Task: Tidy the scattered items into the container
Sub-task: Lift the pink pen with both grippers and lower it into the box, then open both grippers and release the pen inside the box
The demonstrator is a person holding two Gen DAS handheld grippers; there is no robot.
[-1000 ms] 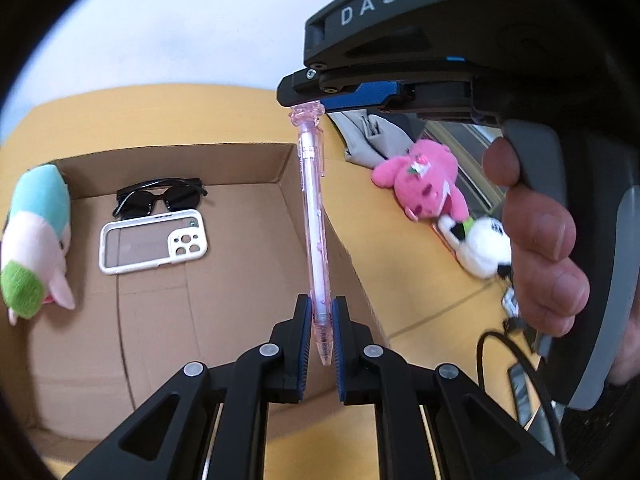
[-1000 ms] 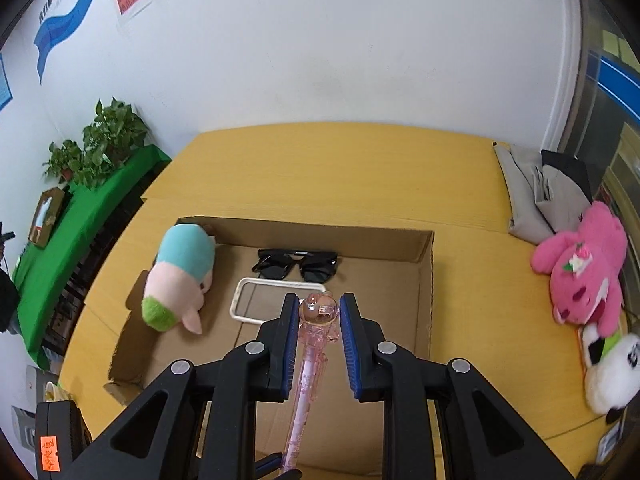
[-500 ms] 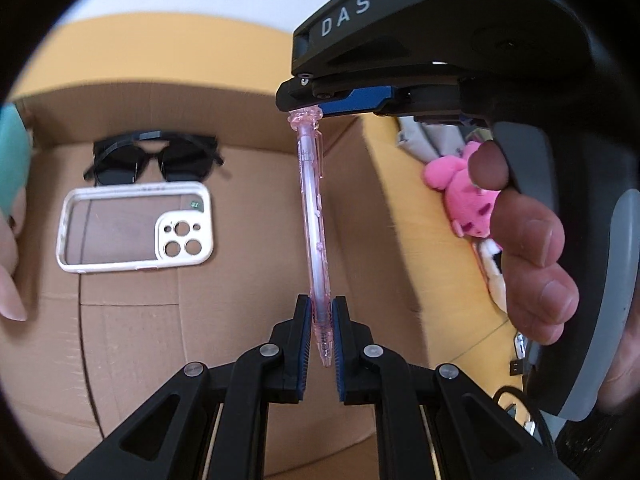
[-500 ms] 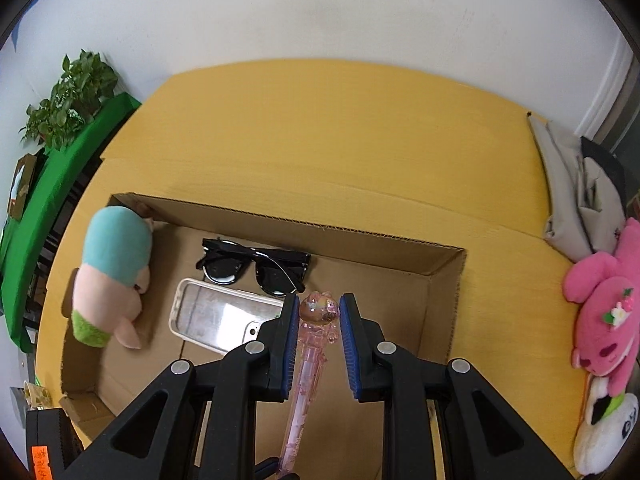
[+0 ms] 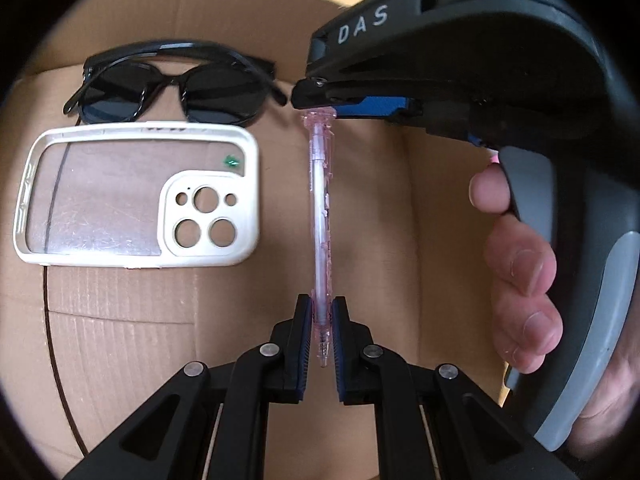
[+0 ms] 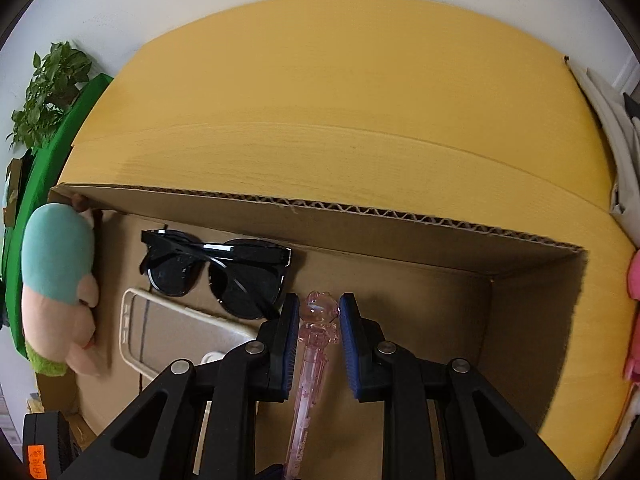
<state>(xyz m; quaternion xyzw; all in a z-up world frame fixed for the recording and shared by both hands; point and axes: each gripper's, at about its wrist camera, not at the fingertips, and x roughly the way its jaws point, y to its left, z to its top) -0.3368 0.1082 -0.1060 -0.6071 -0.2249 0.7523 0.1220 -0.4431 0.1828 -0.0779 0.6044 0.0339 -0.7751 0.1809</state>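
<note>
Sinking lower into the brown cardboard box point(image 6: 400, 236) than a second ago, left gripper point(image 5: 320, 332) and right gripper point(image 6: 319, 320) still pinching opposite ends of the translucent pink pen point(image 5: 320, 216), black sunglasses point(image 5: 176, 96) and white phone case point(image 5: 136, 196) looming larger leftward.

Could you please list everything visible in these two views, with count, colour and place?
pen: one, clear pink, held at both ends over the box floor
sunglasses: one pair, black, on the box floor by the far wall
phone case: one, white rim, on the floor just in front of the sunglasses
plush toy: one, teal, peach and green, at the box's left wall
cardboard box: one, brown, on the table
table: one, yellow
plant: one, green, far left
left gripper: black, shut on the pen's tip
right gripper: black, shut on the pen's top
hand: one, on the right gripper's handle
</note>
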